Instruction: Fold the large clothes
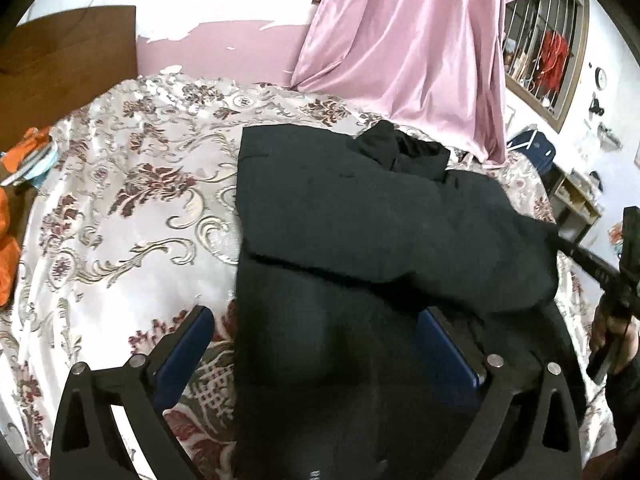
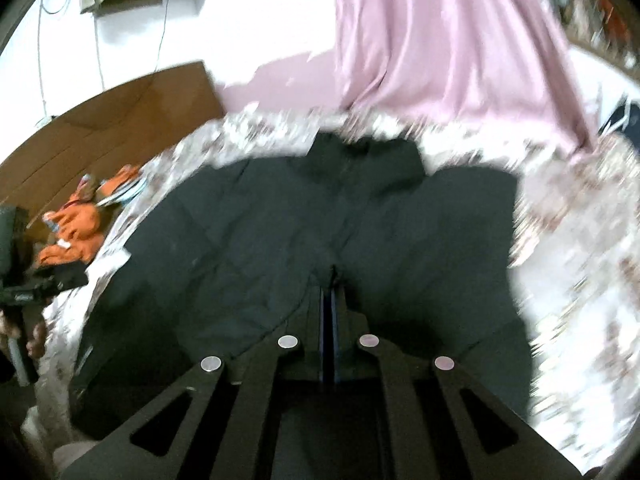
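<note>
A large black garment (image 1: 360, 208) lies spread on a floral bedspread (image 1: 140, 200), its collar at the far end and one side folded across the body. My left gripper (image 1: 316, 314) hangs open above the garment's near left edge. One blue pad is over the bedspread, the other over the cloth, and neither presses. At the right edge of the left wrist view, my right gripper (image 1: 560, 240) pulls the garment's right side taut. In the blurred right wrist view, that gripper (image 2: 331, 280) is shut, with the black garment (image 2: 260, 220) puckering into its tips.
A pink curtain (image 1: 400, 40) hangs past the bed's far side. A wooden headboard (image 1: 68, 52) stands at the far left, with orange clothing (image 1: 8, 248) by that bed edge. A barred window (image 1: 540, 52) and a shelf are at the right. A hand (image 1: 612, 336) holds the right gripper.
</note>
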{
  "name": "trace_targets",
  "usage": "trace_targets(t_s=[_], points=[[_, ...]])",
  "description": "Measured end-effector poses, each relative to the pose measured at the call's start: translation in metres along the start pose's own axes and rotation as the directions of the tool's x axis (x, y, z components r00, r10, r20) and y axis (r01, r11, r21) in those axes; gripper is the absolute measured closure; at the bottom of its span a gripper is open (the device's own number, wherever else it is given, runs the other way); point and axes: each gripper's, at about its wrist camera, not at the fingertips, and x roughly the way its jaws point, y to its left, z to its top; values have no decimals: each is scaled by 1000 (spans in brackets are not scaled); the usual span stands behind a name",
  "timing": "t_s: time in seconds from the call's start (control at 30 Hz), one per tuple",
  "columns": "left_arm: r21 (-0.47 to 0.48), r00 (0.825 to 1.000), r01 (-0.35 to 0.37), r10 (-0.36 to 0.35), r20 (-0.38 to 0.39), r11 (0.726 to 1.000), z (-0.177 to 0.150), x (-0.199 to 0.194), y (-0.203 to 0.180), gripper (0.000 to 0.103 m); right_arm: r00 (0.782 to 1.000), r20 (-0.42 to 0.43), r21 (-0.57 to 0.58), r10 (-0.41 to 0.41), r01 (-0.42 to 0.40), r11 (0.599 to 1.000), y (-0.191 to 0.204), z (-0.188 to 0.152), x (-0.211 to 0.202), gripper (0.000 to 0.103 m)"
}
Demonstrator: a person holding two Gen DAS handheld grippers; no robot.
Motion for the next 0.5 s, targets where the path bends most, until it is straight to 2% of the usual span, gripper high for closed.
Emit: trace_targets(t_s=[0.07,0.13,0.2,0.3,0.4,0.43,0.5], points=[[-26,1000,31,-31,-5,999,4,2,2,0,997,38,2,-61,61,998,-11,12,-11,100],[-38,999,32,-32,6,999,7,4,5,0,991,61,17,-120,119,993,-23,22,-18,100],[-31,1000,8,-8,9,999,11,7,4,0,984,67,42,-162,160,986,-37,26,-20,100],[7,997,-77,77,7,997,17,15,1,0,976,46,53,-211,209,977,-45,24,-9,100],[37,989,-147,146,7,989,26,25,0,0,953,5,9,-302,302,953,-49,17,11,100],[36,989,-147,147,8,988,28,26,0,0,936,-7,2,-351,351,936,-51,14,17,100],[34,990,-143,143,14,989,37,33,1,0,921,-23,12,-389,390,921,-57,14,21,96]])
